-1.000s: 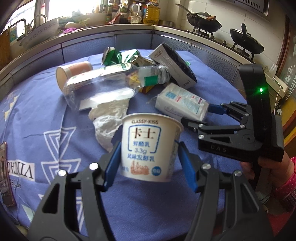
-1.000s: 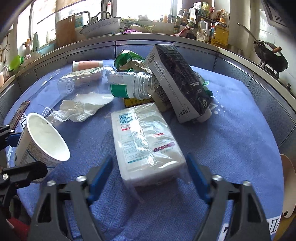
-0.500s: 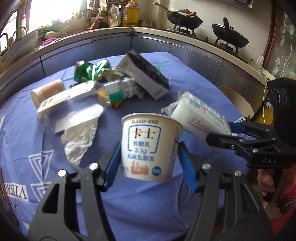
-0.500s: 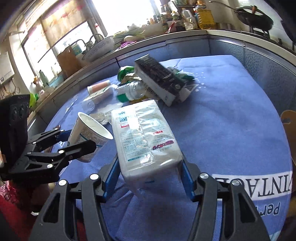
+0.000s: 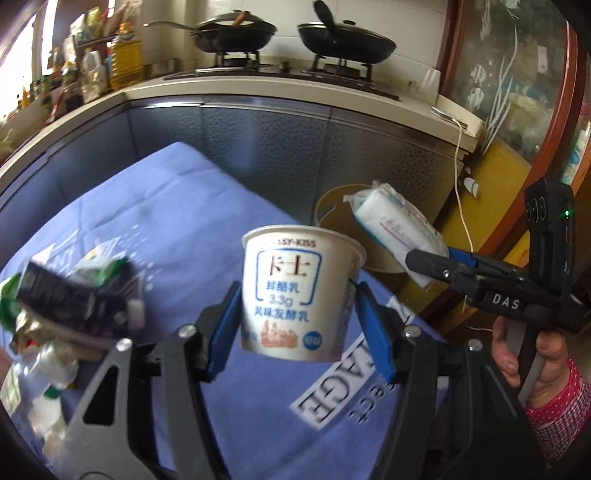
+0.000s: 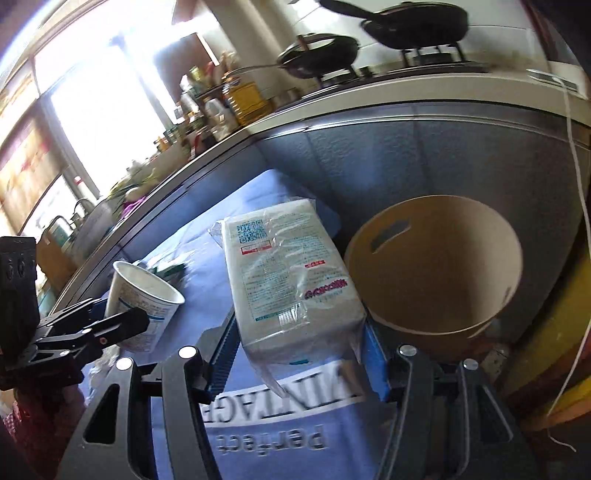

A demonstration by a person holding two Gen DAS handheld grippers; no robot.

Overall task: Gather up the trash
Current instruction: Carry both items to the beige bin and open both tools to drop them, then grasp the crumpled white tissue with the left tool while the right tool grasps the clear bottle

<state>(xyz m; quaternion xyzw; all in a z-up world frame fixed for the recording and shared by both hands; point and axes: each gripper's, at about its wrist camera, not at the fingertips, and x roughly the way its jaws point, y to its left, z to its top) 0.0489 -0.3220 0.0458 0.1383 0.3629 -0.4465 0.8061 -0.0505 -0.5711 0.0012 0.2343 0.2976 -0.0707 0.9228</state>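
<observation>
My left gripper (image 5: pixel 301 328) is shut on a white yogurt cup (image 5: pixel 297 291), held upright above the blue tablecloth (image 5: pixel 177 221). My right gripper (image 6: pixel 299 354) is shut on a white tissue pack (image 6: pixel 286 280) in clear wrap, lifted off the table. A round tan bin (image 6: pixel 436 295) stands just right of the table's edge, with the pack close beside its rim. In the left wrist view the right gripper (image 5: pixel 439 258) holds the tissue pack (image 5: pixel 395 229) in front of the bin (image 5: pixel 328 206). In the right wrist view the left gripper (image 6: pixel 122 314) carries the cup (image 6: pixel 142 302).
Leftover trash lies on the cloth at the left: a dark carton (image 5: pixel 62 295), a green wrapper (image 5: pixel 107 266) and a clear plastic bottle (image 5: pixel 40 373). Kitchen cabinets and a stove with two black pans (image 5: pixel 236 35) run behind. A white cable (image 6: pixel 576 184) hangs at the right.
Both grippers swung to the right with their loads, away from the trash pile and toward the tan bin. The right gripper closed on the tissue pack and lifted it off the cloth.
</observation>
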